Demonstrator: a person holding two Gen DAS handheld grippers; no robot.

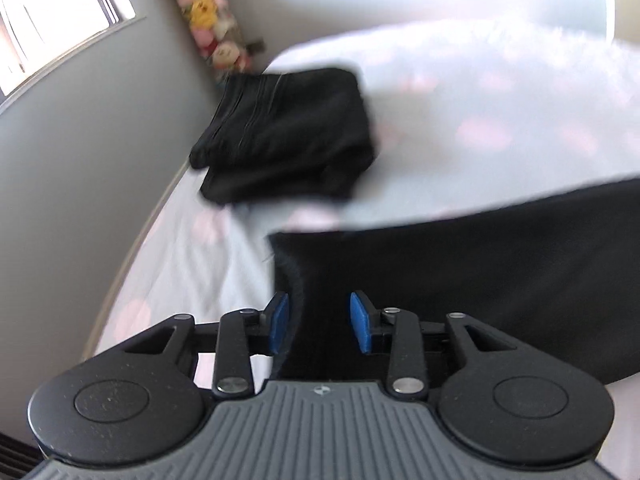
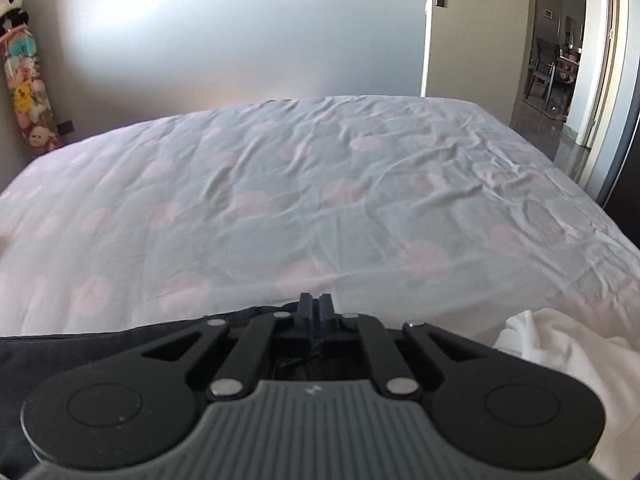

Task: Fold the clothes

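Note:
A black garment (image 1: 460, 248) lies spread on the bed, its left edge under my left gripper (image 1: 320, 320). The left gripper is open, its blue pads (image 1: 280, 320) on either side of the garment's edge, not closed on it. A folded black garment (image 1: 288, 136) lies further back near the bed's left edge. In the right wrist view my right gripper (image 2: 316, 312) is shut, with dark cloth (image 2: 60, 356) beneath and behind it; a thin bit of the black fabric seems pinched between its fingers.
The bed (image 2: 320, 200) has a pale sheet with pink spots. A white garment (image 2: 560, 352) lies at the lower right. A stack of plush toys (image 2: 28, 92) stands in the corner by the grey wall. An open door (image 2: 560, 40) is at the right.

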